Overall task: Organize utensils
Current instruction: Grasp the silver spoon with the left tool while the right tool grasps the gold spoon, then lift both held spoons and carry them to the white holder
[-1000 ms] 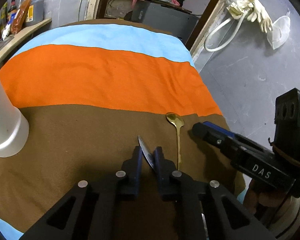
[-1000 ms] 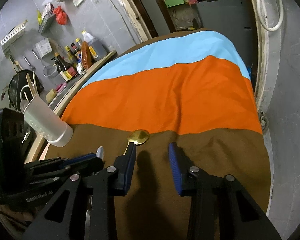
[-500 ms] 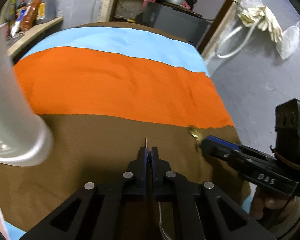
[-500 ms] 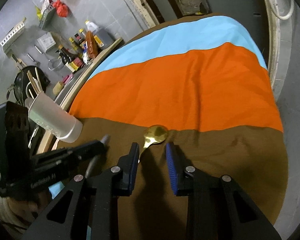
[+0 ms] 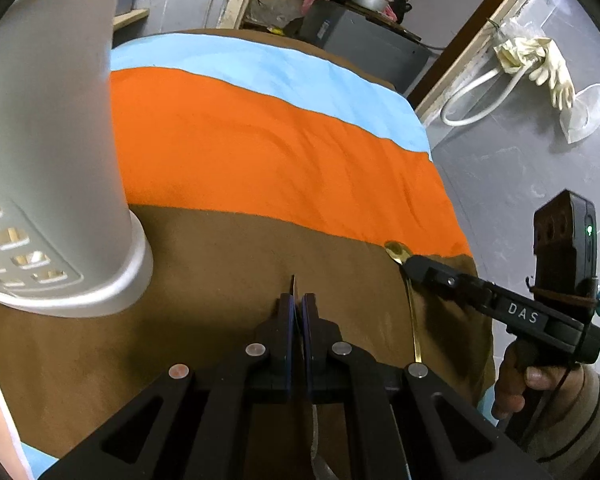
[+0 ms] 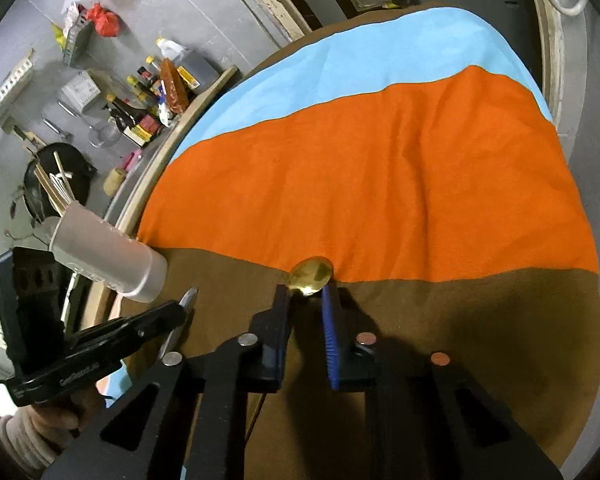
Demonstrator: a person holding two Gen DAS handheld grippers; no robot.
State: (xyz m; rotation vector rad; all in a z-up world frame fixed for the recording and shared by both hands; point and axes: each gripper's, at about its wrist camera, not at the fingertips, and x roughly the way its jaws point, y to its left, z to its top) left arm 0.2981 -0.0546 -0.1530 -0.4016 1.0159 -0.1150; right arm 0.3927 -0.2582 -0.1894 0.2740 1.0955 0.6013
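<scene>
Thin steel knife (image 5: 293, 285), clamped in our left hand-held gripper (image 5: 296, 312) beside the white slotted plastic holder (image 5: 60, 152). Oval-bowled brass spoon (image 6: 311, 275) on brown felt tablecloth (image 6: 480, 320), between our closing right hand-held gripper (image 6: 306, 308) fingers.

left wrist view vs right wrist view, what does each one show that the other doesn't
Only the left wrist view shows the rubber gloves hanging on the wall and the holder's slotted side up close.

Only the right wrist view shows the shelf of sauce bottles and the sticks standing in the holder's mouth.

Both show the striped cloth, the gold spoon between the closing jaws of the right gripper, and the left gripper shut on a knife.
</scene>
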